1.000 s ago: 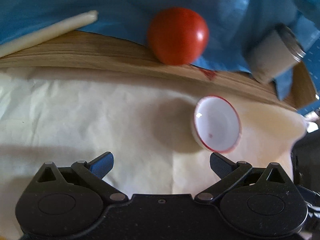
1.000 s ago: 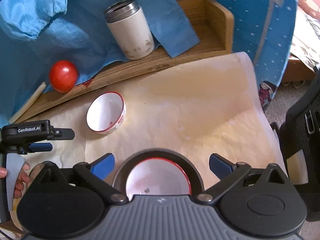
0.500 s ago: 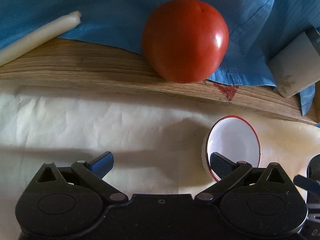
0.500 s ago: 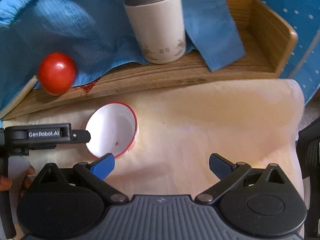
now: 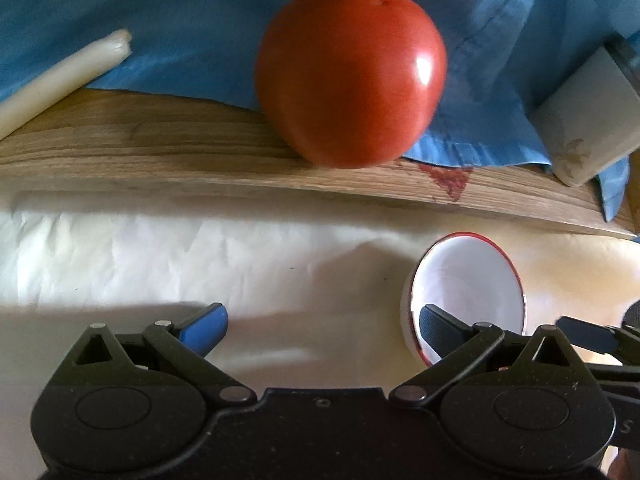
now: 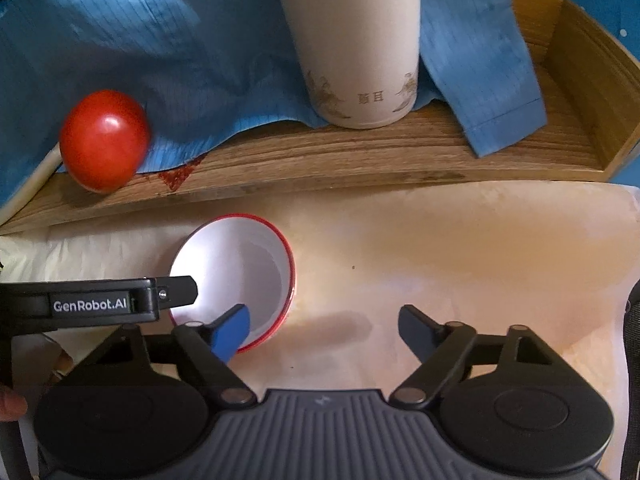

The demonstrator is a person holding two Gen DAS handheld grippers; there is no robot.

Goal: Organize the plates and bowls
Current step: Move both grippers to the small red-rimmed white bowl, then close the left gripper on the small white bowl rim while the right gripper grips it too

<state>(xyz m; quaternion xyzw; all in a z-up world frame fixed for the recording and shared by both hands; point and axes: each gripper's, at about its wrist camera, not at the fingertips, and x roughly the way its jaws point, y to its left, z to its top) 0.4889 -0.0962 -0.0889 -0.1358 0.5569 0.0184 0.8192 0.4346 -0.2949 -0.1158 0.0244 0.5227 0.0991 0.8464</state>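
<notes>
Just below the wooden tray (image 6: pixel 360 160), on the cream paper (image 6: pixel 440 248), sits the white bowl (image 6: pixel 240 264) with the red rim, upright. My right gripper (image 6: pixel 324 326) is closing: its blue finger (image 6: pixel 232 330) is over the bowl's near rim, the other finger on bare paper, so the rim stands between them, not yet pinched. My left gripper (image 5: pixel 320 322) stays wide, empty, one finger in front of the bowl (image 5: pixel 472 288). On the tray rest a tomato (image 6: pixel 104 140) and a cream flask (image 6: pixel 356 48), against blue cloth (image 6: pixel 140 40).
</notes>
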